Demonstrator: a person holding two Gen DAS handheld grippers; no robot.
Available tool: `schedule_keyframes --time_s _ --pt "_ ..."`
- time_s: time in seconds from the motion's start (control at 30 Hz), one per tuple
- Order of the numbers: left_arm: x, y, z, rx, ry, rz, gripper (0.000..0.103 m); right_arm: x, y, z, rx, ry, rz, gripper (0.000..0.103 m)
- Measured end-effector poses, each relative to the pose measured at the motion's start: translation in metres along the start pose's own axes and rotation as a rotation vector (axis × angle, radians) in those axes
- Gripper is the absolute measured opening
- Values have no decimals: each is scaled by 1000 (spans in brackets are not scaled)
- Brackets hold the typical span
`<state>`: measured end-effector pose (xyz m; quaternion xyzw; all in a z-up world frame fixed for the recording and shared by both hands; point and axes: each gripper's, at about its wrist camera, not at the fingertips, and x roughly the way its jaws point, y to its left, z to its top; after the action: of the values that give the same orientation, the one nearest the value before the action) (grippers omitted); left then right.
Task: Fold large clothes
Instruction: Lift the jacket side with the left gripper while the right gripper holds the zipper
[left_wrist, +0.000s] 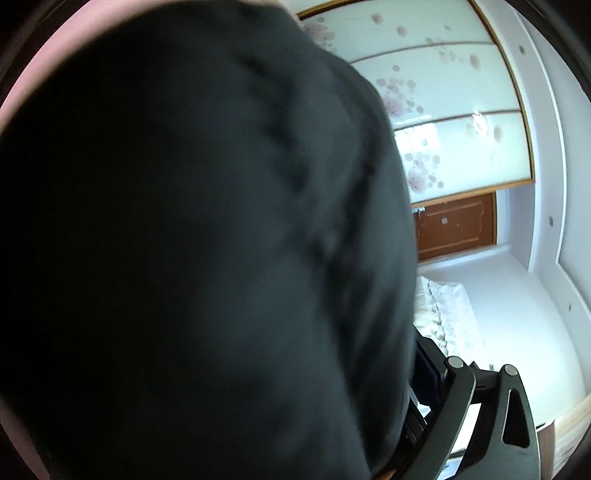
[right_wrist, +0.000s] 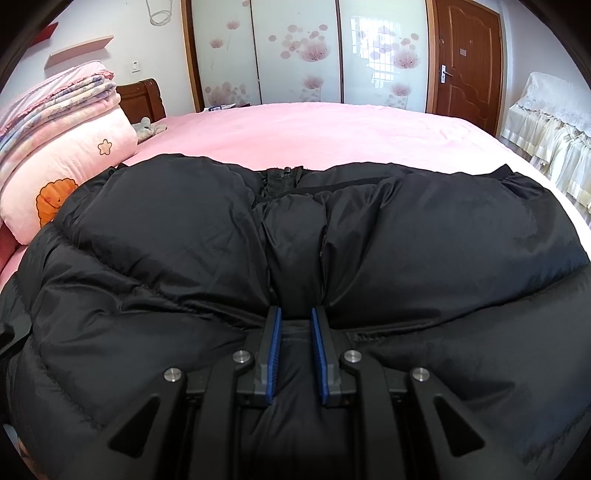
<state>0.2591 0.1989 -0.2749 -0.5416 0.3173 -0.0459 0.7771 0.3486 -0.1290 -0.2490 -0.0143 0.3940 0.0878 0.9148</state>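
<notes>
A black puffer jacket (right_wrist: 406, 229) lies spread across the near part of the pink bed (right_wrist: 314, 125), zipper and collar toward the far side. My right gripper (right_wrist: 297, 314) sits over the jacket's near middle, blue-padded fingers (right_wrist: 275, 332) a little apart with a fold of the black fabric between them. In the left wrist view the same jacket (left_wrist: 184, 240) hangs right in front of the camera and fills most of the frame. It hides the left gripper's fingertips; only the right finger arm (left_wrist: 461, 391) shows at the bottom right, with cloth against its pad.
A stack of folded pink quilts (right_wrist: 59, 147) lies at the bed's left by the wooden headboard (right_wrist: 142, 98). Flowered sliding wardrobe doors (right_wrist: 303, 51) and a brown door (right_wrist: 467, 59) stand behind. A lace-covered piece of furniture (right_wrist: 546, 122) is at the right.
</notes>
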Motion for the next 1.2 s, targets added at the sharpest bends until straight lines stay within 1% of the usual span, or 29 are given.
schedule_keyframes --time_s 0.03,0.07,0.13,0.17,0.2,0.23,0.33,0.4,0.47,0.53,0.63,0.77,0.9,0.97,1.0,1.1,1.2 --pt "3 -4 0 20 0 14 95 0 0 0 1 0 2 16" --pt "4 -6 0 33 -5 21 90 1 -1 0 4 -1 4 16" --pt "6 -11 -1 67 5 21 56 1 -1 0 8 -2 8 16" --pt "6 -14 -1 80 8 14 49 0 -1 0 12 -2 11 16" --pt "4 -18 -2 99 3 9 38 0 -1 0 15 -1 14 16" --pt "2 -22 -3 124 2 18 31 0 -2 0 15 1 18 16" --pt "-3 -42 -9 239 -10 83 22 -5 -5 5 21 14 38 16" --pt "-6 -51 -12 286 -21 119 20 -16 -10 10 54 5 66 14" --pt "-10 -59 -15 319 -31 142 19 -41 -14 15 85 -58 88 14" --pt "-9 -70 -19 374 -48 167 19 -62 -10 19 81 -108 83 14" --pt "-15 -86 -29 452 -81 196 19 -71 3 23 61 -113 81 14" --pt "-19 -113 -43 544 -131 221 18 -49 19 15 28 -53 74 14" --pt "-10 -139 -63 677 -149 258 18 -18 12 4 96 19 88 9" --pt "-5 -153 -78 779 -167 287 18 -11 5 0 136 32 119 7" --pt "-2 -162 -89 848 -180 304 18 -8 2 -2 147 35 134 7" --pt "11 -182 -109 974 -192 323 18 -2 -1 -7 148 36 149 7" --pt "22 -197 -128 1054 -185 329 18 1 -2 -12 153 32 163 7"
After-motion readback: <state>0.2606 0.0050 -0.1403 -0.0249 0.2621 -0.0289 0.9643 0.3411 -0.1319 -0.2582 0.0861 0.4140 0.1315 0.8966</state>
